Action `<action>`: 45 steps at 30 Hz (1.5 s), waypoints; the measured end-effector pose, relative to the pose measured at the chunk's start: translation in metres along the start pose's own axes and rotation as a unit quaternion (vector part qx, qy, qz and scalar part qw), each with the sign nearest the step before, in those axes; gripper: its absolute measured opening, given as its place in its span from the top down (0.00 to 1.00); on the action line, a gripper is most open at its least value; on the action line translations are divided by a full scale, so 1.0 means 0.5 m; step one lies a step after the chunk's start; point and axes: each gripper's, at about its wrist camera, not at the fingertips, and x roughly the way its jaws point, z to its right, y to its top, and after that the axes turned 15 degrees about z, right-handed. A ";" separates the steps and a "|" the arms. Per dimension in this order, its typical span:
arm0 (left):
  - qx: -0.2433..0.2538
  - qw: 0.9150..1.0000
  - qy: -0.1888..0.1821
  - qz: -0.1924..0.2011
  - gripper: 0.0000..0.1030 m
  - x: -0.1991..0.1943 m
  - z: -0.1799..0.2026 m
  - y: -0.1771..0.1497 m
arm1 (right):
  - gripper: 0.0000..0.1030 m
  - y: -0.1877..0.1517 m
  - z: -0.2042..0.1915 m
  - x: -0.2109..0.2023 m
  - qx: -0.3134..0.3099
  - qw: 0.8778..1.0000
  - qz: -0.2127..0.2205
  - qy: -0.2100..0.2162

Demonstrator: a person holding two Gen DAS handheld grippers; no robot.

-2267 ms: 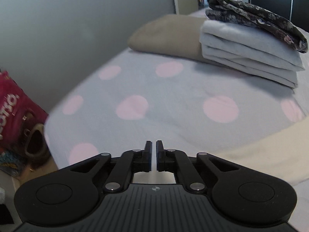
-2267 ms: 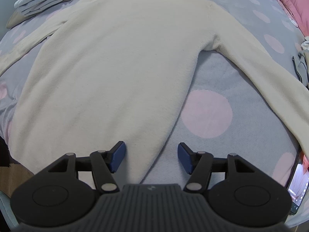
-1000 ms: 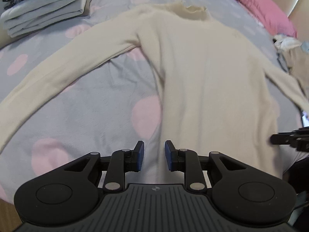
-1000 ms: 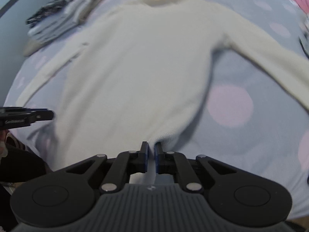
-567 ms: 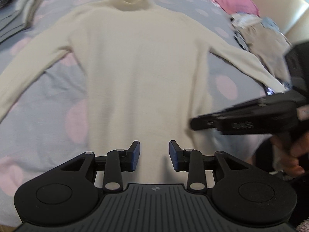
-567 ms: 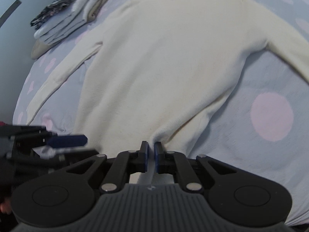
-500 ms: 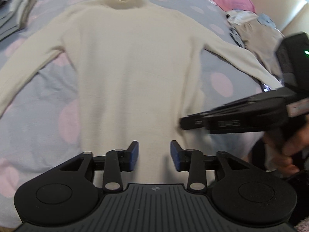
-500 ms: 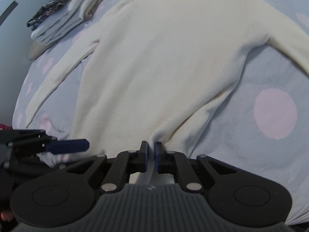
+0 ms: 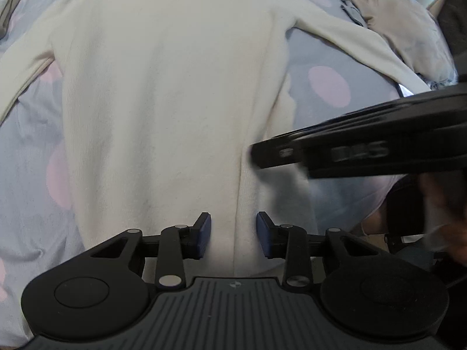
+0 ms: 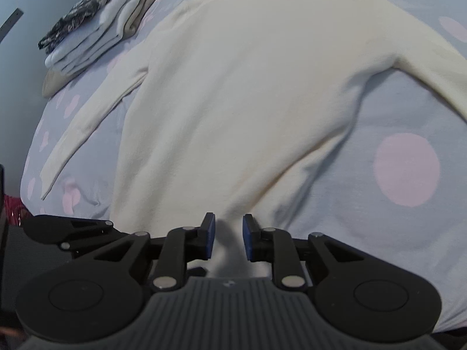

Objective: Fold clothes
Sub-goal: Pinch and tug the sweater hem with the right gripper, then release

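While the cream sweater (image 10: 256,87) lies flat, collar far, on the spotted bed (image 10: 405,169), both claws sit at its near hem.

- Left claw (image 9: 233,234): parted, hem cloth between the pads, nothing gripped.
- Right claw (image 10: 225,237): narrowly parted astride hem cloth; grip not closed.
- Step: hem pickup, likely. Next: close both, lift toward collar.
- Far left: folded stack (image 10: 96,26).
- Far right: loose garments (image 9: 402,20).

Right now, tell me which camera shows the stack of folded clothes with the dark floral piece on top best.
The right wrist view. There the stack of folded clothes shows whole, floral piece topmost, beside the cream knit sweater's sleeve. The left wrist view catches only a beige sliver at its upper left edge.
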 end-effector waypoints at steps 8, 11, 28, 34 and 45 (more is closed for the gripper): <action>-0.006 1.000 0.004 -0.003 0.69 -0.001 -0.009 -0.004 | 0.72 -0.031 0.040 -0.019 0.019 1.000 -0.016 -0.010; -0.006 1.000 0.005 -0.003 0.69 -0.003 -0.010 -0.004 | 0.72 -0.042 0.055 -0.027 0.026 0.999 -0.022 -0.013; -0.014 0.998 0.007 0.056 0.61 -0.097 -0.024 0.019 | 0.95 -0.022 0.058 -0.181 -0.002 0.999 0.006 -0.035; -0.033 0.993 0.062 0.095 0.61 -0.140 -0.067 0.028 | 0.95 -0.032 0.081 -0.212 -0.076 0.989 -0.040 -0.123; -0.111 0.978 0.148 0.094 0.61 -0.163 -0.179 0.000 | 0.95 -0.092 0.126 -0.095 -0.150 0.964 -0.125 -0.179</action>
